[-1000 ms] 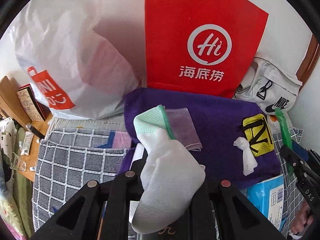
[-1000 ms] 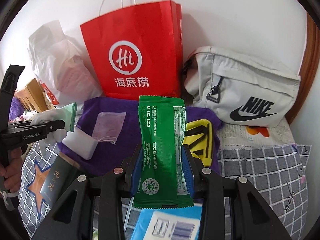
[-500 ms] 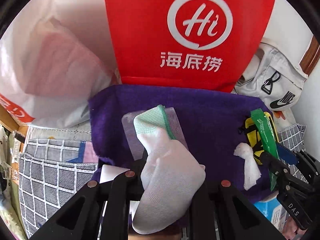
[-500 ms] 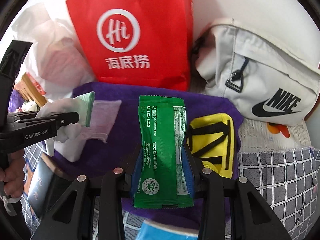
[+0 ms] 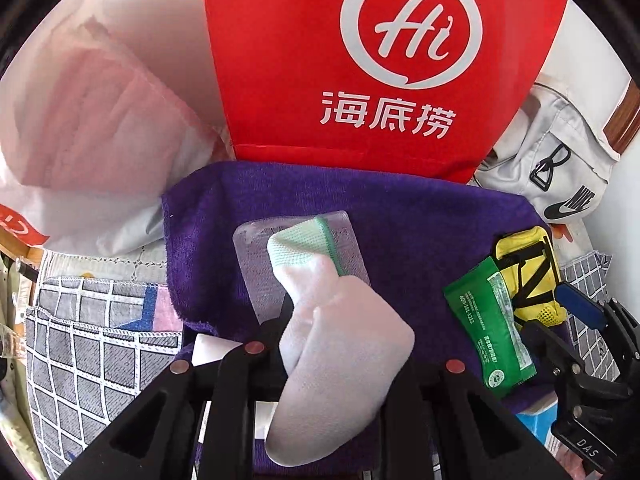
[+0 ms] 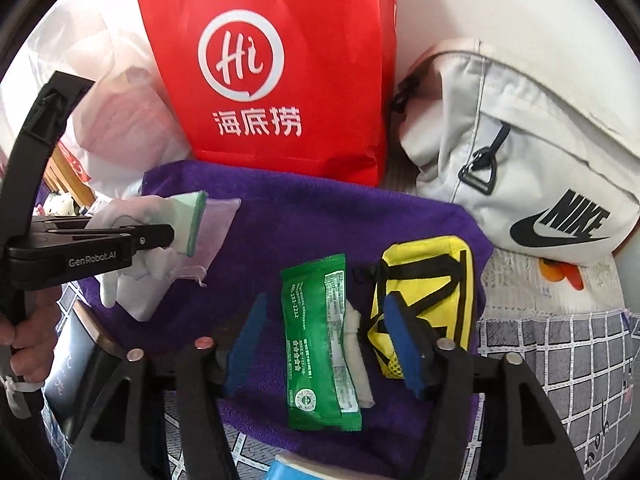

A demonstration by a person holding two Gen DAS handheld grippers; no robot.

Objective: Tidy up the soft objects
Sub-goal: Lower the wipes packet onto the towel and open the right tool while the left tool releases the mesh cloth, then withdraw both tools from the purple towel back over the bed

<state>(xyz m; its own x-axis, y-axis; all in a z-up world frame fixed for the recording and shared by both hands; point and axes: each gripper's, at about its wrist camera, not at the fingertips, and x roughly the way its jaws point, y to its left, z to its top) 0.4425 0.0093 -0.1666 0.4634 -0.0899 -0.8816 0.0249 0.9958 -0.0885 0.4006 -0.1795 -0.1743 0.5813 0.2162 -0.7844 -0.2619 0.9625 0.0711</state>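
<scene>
lengthwise, green packet point(image 6: 320, 340) flat between parted fingers point(image 6: 246, 336)

Big white "Hi" in a speech-bubble ring on the red paper bag point(image 6: 276, 80), with "海底捞" printed underneath. On the pale grey waist bag point(image 6: 520, 152), the black "NIKE" wordmark sits over its swoosh. The left gripper point(image 6: 160, 236) carries "GenRobot.AI" in white along its black body. The right gripper point(image 5: 580, 344) shows "DAS" on its frame. The green sachet point(image 6: 320, 340) bears the digits "-181-1212" along one edge; its remaining small print is unreadable.
</scene>
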